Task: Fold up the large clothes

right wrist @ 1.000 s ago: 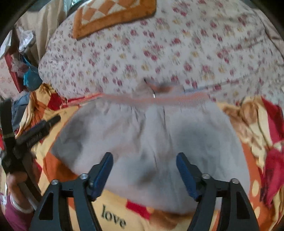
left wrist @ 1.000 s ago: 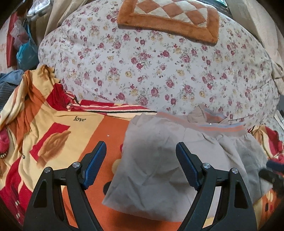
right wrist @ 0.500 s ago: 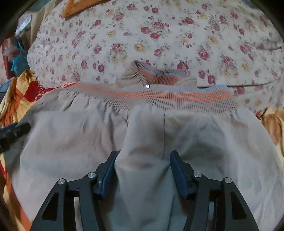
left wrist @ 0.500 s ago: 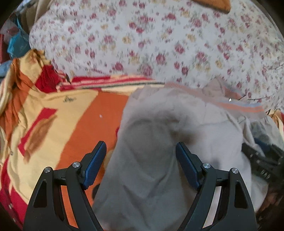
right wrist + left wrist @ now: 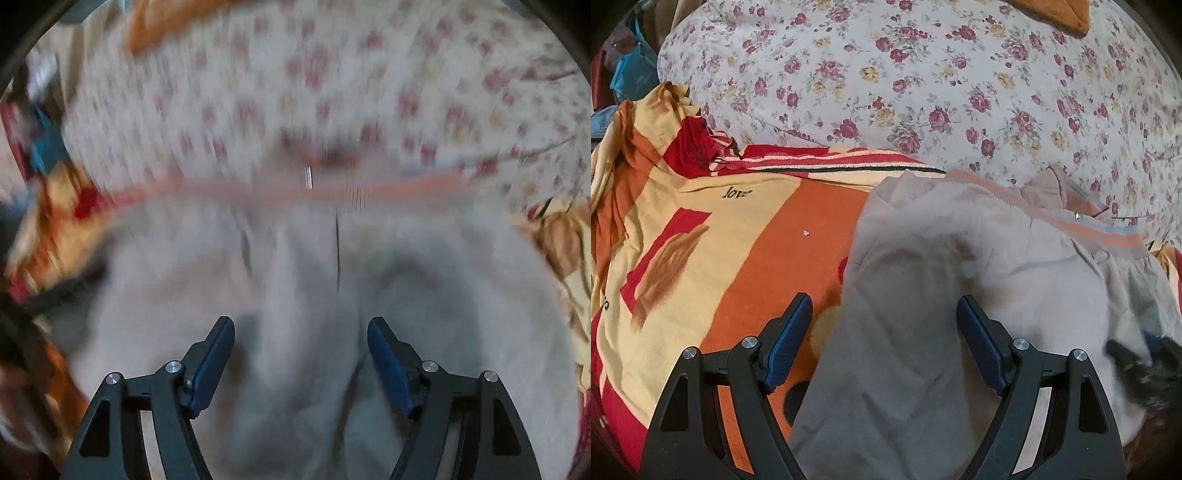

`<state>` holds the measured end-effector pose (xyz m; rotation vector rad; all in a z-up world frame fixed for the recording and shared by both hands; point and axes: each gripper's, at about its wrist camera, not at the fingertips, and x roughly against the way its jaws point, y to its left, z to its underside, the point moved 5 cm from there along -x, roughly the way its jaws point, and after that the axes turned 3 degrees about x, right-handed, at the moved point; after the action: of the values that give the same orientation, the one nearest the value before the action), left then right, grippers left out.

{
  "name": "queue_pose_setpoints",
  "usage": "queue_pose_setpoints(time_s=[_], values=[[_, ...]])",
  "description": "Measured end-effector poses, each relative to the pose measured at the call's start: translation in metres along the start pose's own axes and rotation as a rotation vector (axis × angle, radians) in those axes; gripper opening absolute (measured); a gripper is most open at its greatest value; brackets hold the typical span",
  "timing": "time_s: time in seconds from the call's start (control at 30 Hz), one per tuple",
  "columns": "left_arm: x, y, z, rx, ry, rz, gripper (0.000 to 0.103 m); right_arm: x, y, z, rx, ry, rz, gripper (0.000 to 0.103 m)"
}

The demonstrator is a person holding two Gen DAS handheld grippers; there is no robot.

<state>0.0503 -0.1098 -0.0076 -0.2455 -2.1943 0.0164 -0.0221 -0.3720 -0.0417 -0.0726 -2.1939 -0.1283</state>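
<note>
A beige garment (image 5: 923, 295) with a ribbed orange-and-blue striped band (image 5: 1100, 229) lies folded on an orange, yellow and red blanket (image 5: 720, 258). My left gripper (image 5: 884, 347) is open, its jaws straddling the garment's left edge from just above. The right wrist view is blurred by motion; the garment (image 5: 314, 295) fills it, with the striped band (image 5: 406, 184) across the top. My right gripper (image 5: 301, 362) is open over the garment's middle and holds nothing. The right gripper also shows as a dark blur at the left wrist view's lower right (image 5: 1137, 365).
A big white floral quilt (image 5: 923, 74) bulges behind the garment. An orange checked mat (image 5: 1056, 11) lies on top of it. A blue bag (image 5: 631, 70) and other clutter sit at the far left. The blanket bunches up at the left (image 5: 628, 147).
My right gripper has opened wider and pulled back from the garment, moving fast. My left gripper has drawn back slightly, staying open over the garment's left edge.
</note>
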Motion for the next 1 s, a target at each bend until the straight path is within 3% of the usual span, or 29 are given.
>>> queue_pose_setpoints(time_s=[0.1,0.3,0.6,0.7,0.8,0.87,1.0], values=[[0.001,0.0,0.002,-0.015,-0.002,-0.008,0.082,0.007,0.007,-0.002,0.017,-0.006,0.025,0.072],[-0.003,-0.001,0.003,-0.018,0.011,-0.007,0.082,0.028,0.003,-0.008,-0.026,-0.091,-0.045,0.072],[-0.009,-0.003,0.005,-0.026,0.025,0.005,0.083,0.019,-0.003,-0.008,-0.069,-0.047,-0.064,0.072],[-0.013,0.003,0.003,0.009,0.082,0.072,0.083,0.021,-0.001,-0.009,-0.055,-0.055,-0.058,0.072],[-0.015,0.02,-0.007,0.154,0.137,0.233,0.083,0.022,-0.001,-0.008,-0.064,-0.048,-0.073,0.072],[-0.014,0.029,-0.015,0.212,0.135,0.288,0.083,0.021,-0.001,-0.007,-0.071,-0.042,-0.078,0.072],[-0.017,0.028,-0.02,0.18,0.187,0.332,0.083,0.024,-0.002,-0.008,-0.066,-0.043,-0.083,0.072]])
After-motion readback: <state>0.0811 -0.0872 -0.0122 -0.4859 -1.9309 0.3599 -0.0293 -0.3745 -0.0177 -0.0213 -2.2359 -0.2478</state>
